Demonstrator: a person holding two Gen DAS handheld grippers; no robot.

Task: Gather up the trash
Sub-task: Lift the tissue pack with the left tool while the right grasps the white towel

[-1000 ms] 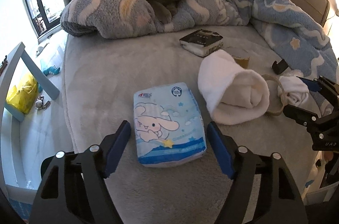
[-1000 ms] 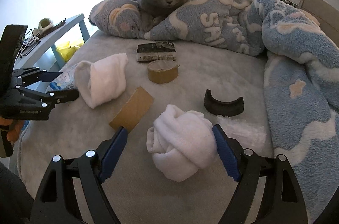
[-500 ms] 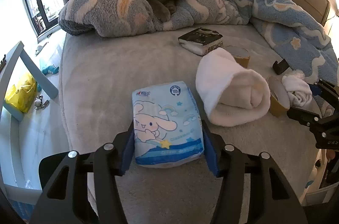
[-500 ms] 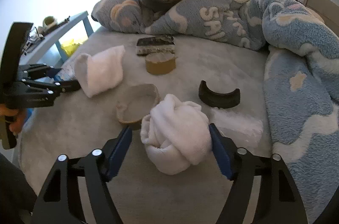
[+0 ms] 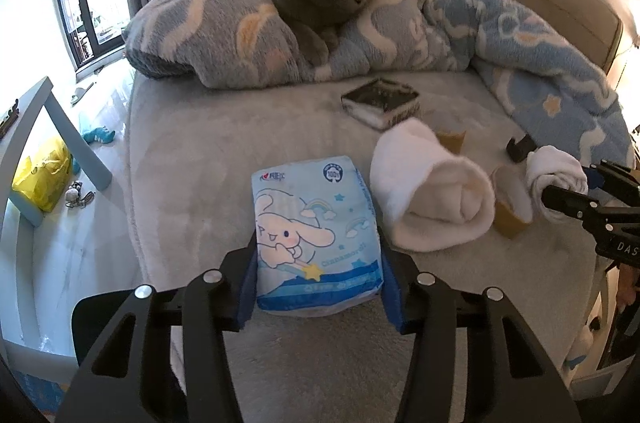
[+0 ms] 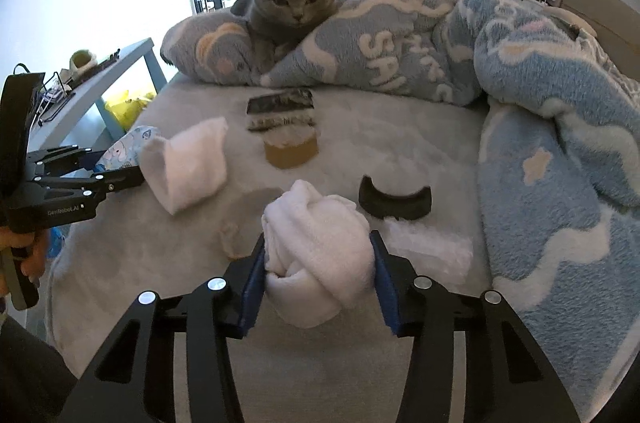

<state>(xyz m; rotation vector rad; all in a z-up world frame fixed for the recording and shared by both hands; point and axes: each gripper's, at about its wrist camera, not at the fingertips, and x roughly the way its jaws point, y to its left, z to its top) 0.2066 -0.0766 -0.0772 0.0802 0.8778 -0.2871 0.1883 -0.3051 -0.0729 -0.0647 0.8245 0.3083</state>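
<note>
Left gripper [image 5: 318, 287] clamped on glossy blue tissue pack [image 5: 316, 235], near bed edge. Right gripper [image 6: 318, 287] pinched on knotted fluffy white cloth [image 6: 318, 255]. Beyond: rolled towel [image 5: 432, 195], tape roll [image 6: 291, 150], grey cat [image 6: 294, 7].

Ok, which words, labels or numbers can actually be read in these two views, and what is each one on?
"100%" in a round seal on the tissue pack; its red logo and bottom line are too blurred.
"cinnamoroll", faint, on the same pack.
"GenRobot.AI" on the left gripper body.
"DAS", cut off, on the right gripper body.
"SA", then unreadable letters, on the blue blanket.
Black box print: unreadable.
</note>
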